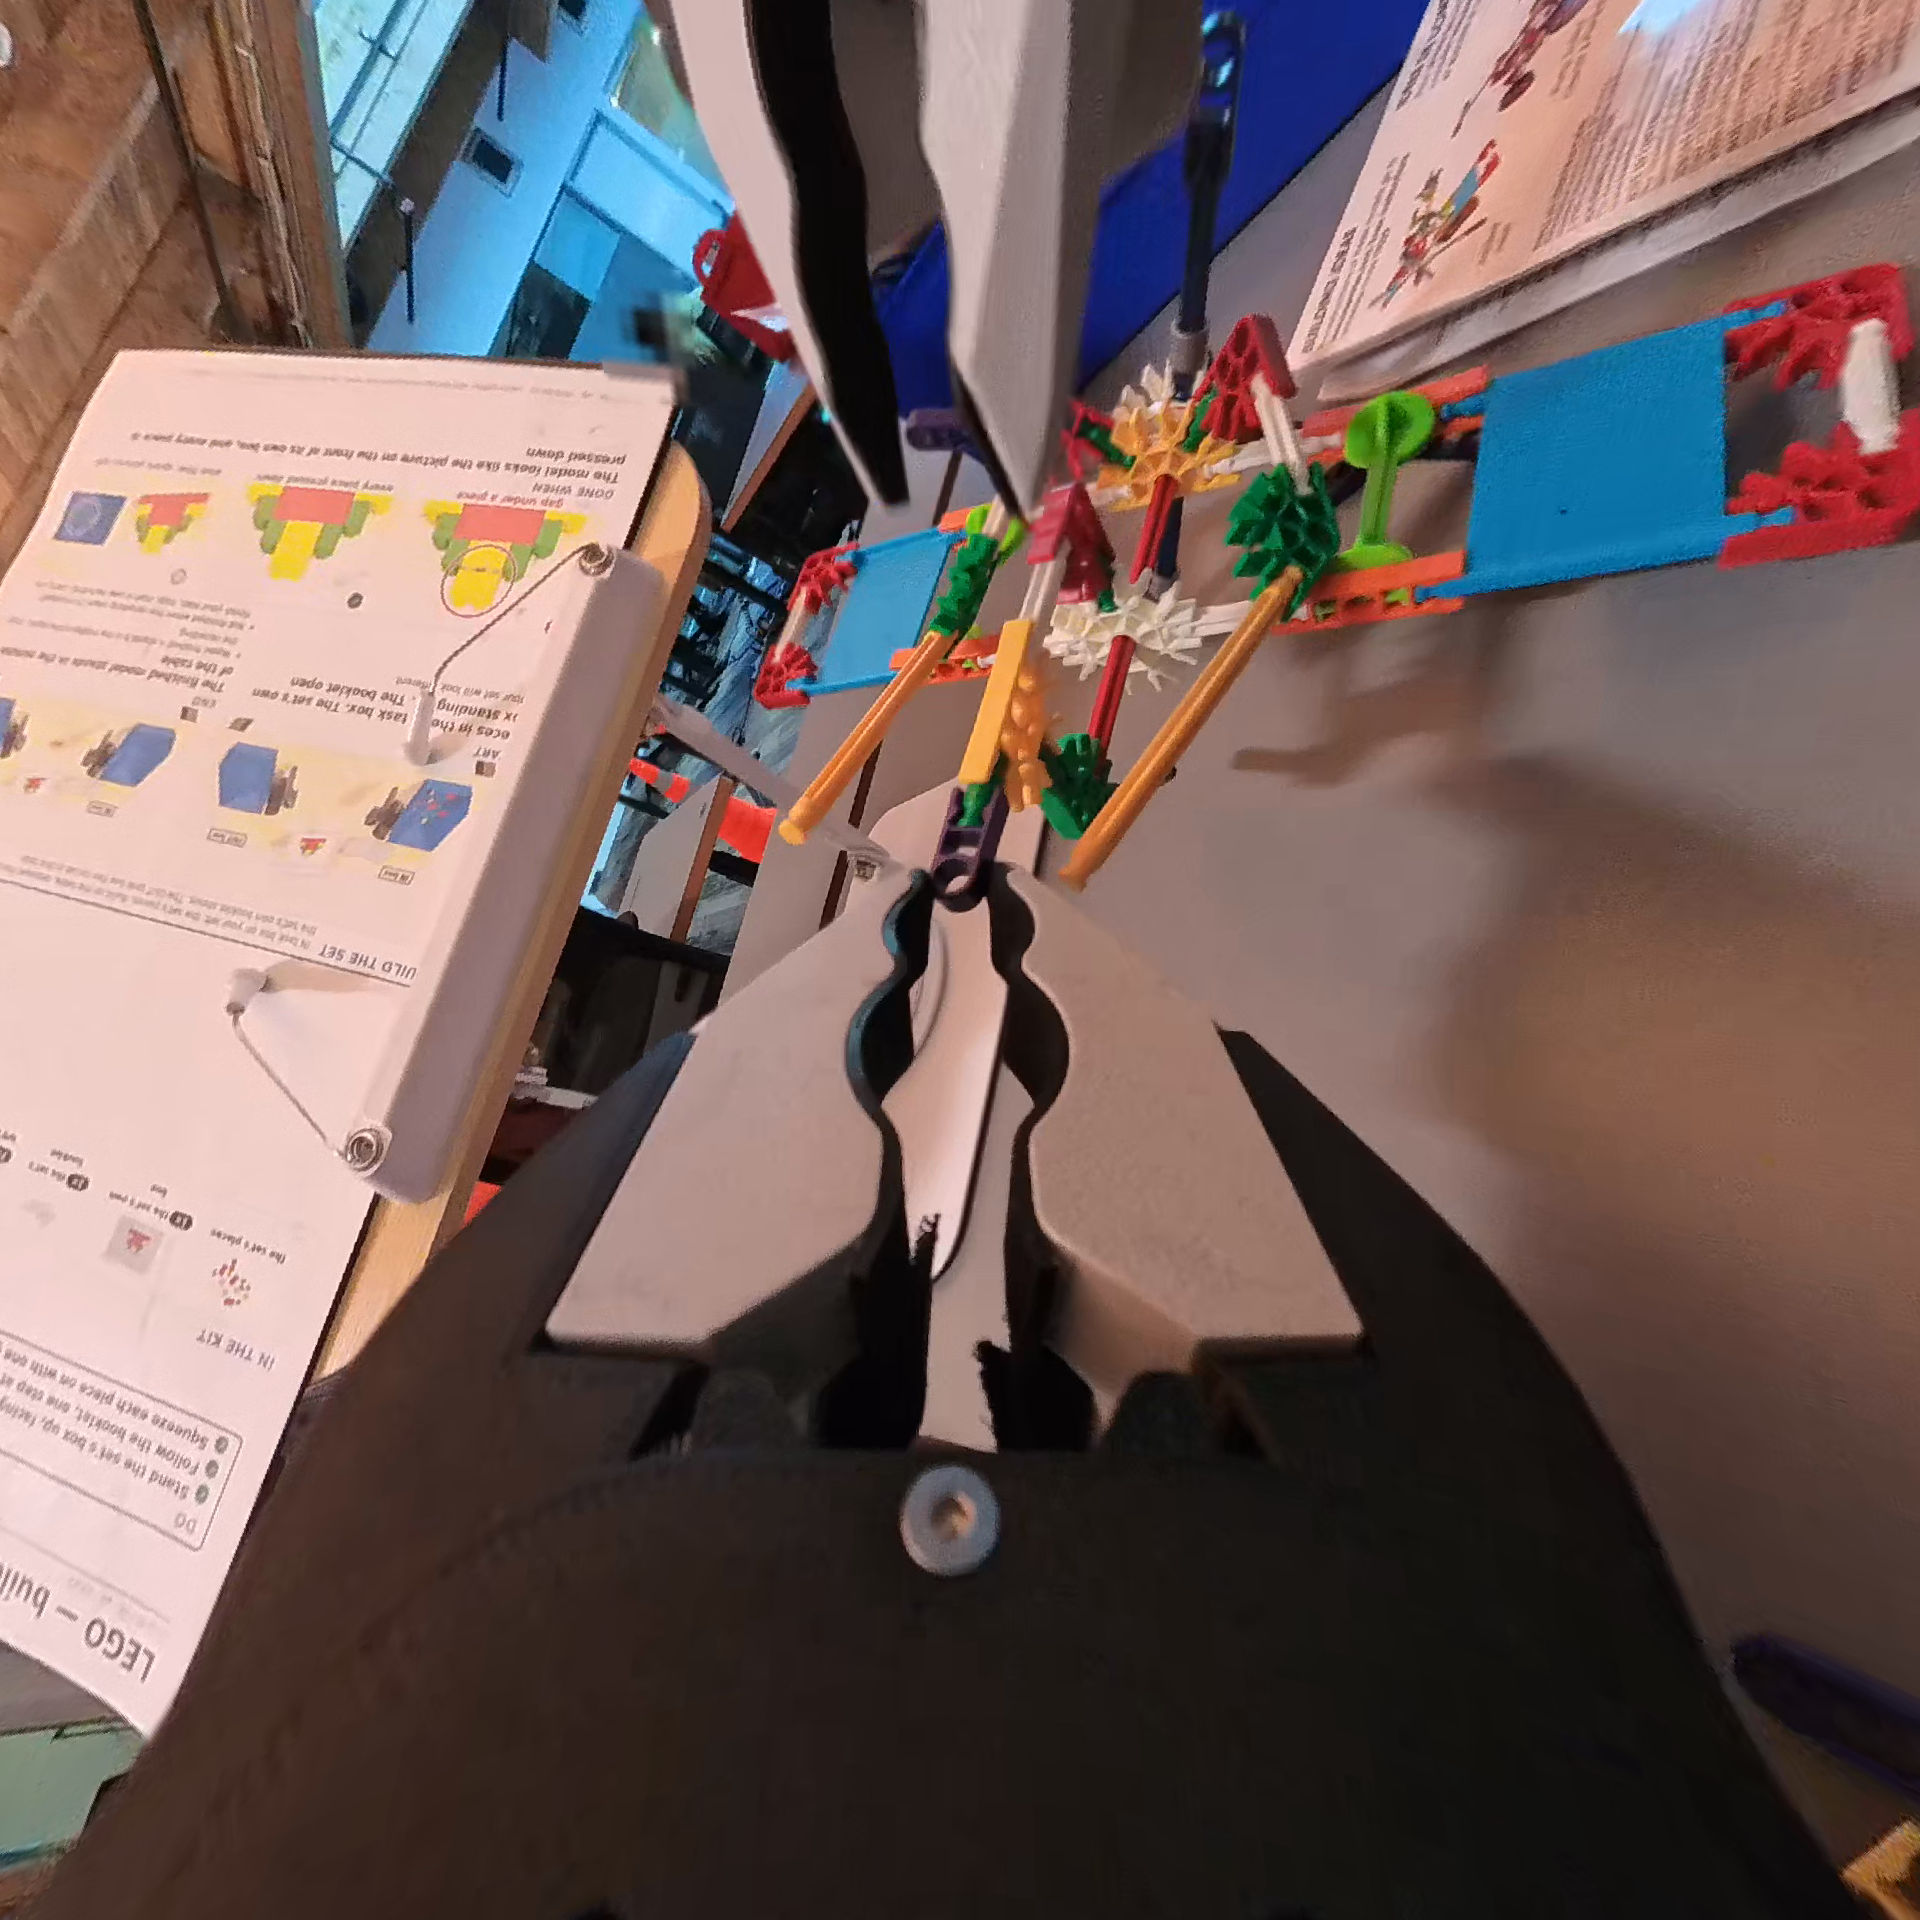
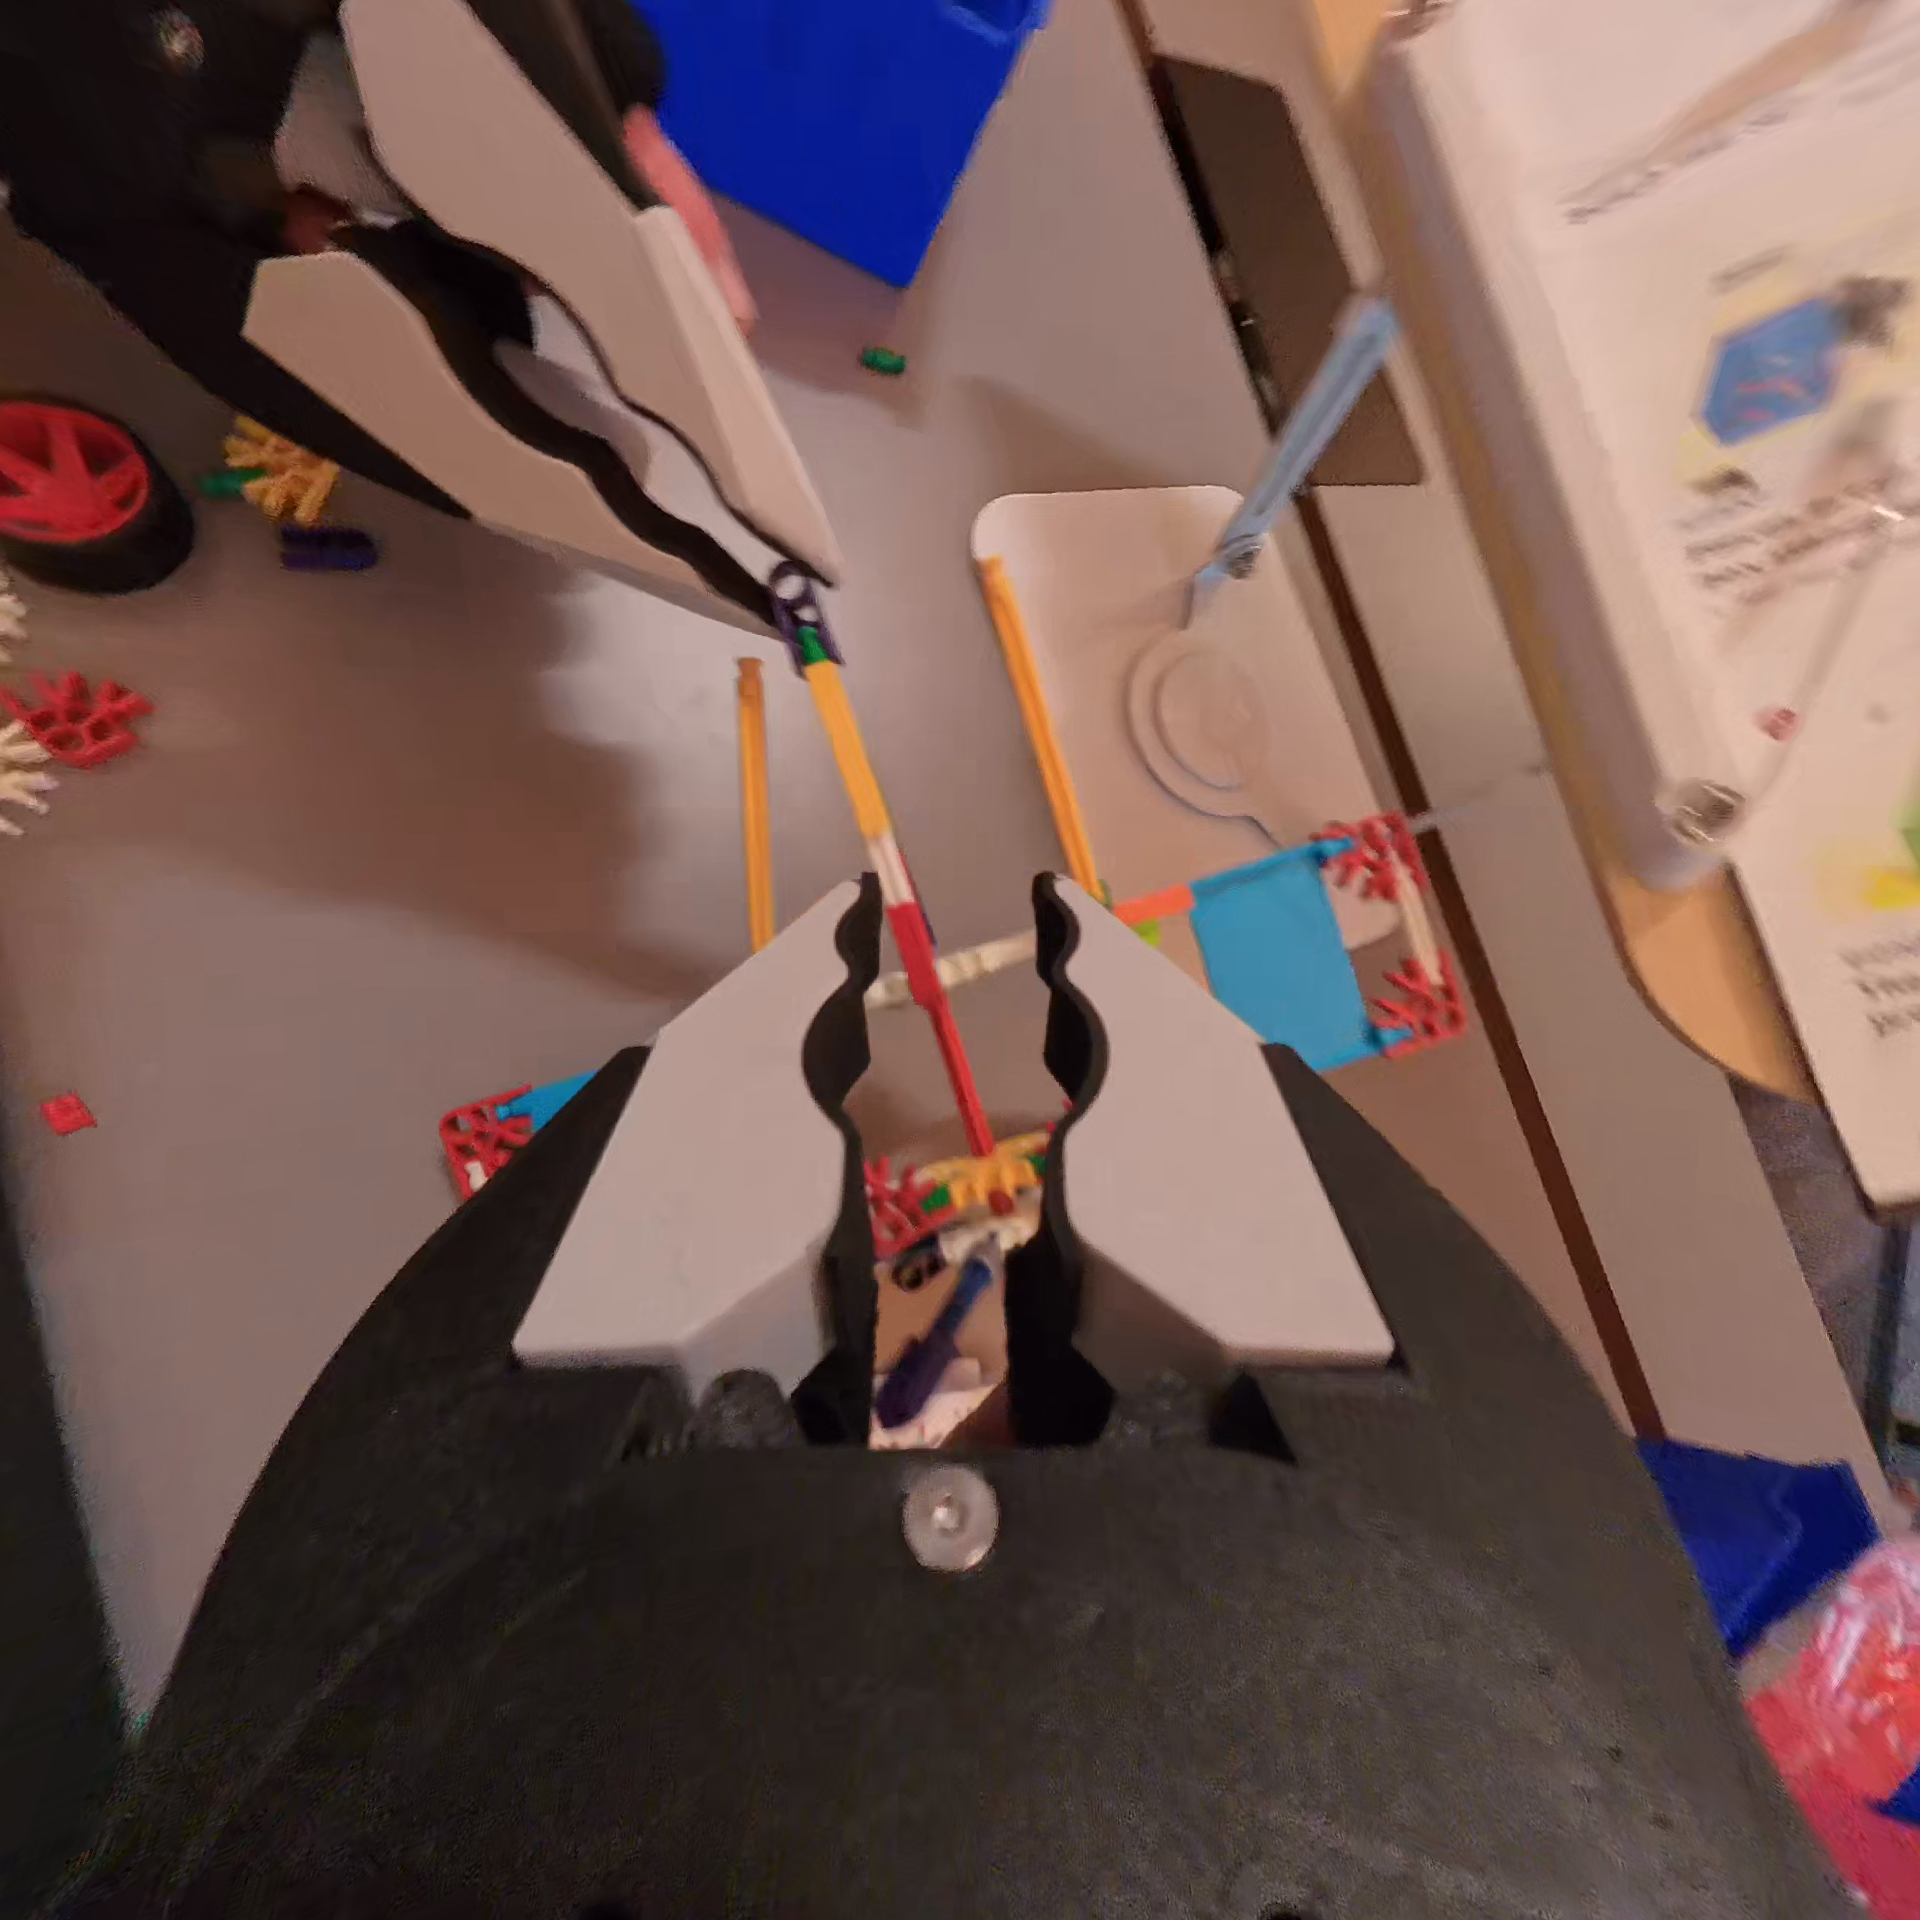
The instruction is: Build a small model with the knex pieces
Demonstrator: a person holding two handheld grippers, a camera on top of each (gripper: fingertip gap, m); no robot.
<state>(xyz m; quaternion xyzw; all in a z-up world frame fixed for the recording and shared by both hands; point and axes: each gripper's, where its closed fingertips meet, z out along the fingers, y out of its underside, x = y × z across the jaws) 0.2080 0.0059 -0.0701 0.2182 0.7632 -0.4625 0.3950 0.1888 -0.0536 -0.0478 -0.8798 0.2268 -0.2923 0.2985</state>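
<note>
A colourful rod-and-connector model (image 1: pixel 1143 582) lies on the grey table (image 1: pixel 1558 935). It has blue panels, red, green, white and yellow connectors, and orange rods. My left gripper (image 1: pixel 958 881) is shut on the purple connector (image 1: pixel 966 847) at the model's near end. This grip also shows in the right wrist view (image 2: pixel 795 597). My right gripper (image 2: pixel 954 883) is open above the model's middle. Its fingers straddle the red-and-white rod (image 2: pixel 914 935), apparently without touching it. In the left wrist view the right gripper (image 1: pixel 956 499) comes down from the top.
A printed sheet on a white stand (image 1: pixel 312 727) is at the left, and an open booklet (image 1: pixel 1558 156) lies at the far right. A blue bin (image 2: pixel 831 125), a red wheel with a black tyre (image 2: pixel 73 488) and loose connectors (image 2: pixel 78 717) lie around on the table. About 8 centimeters separates my left fingertips from my right.
</note>
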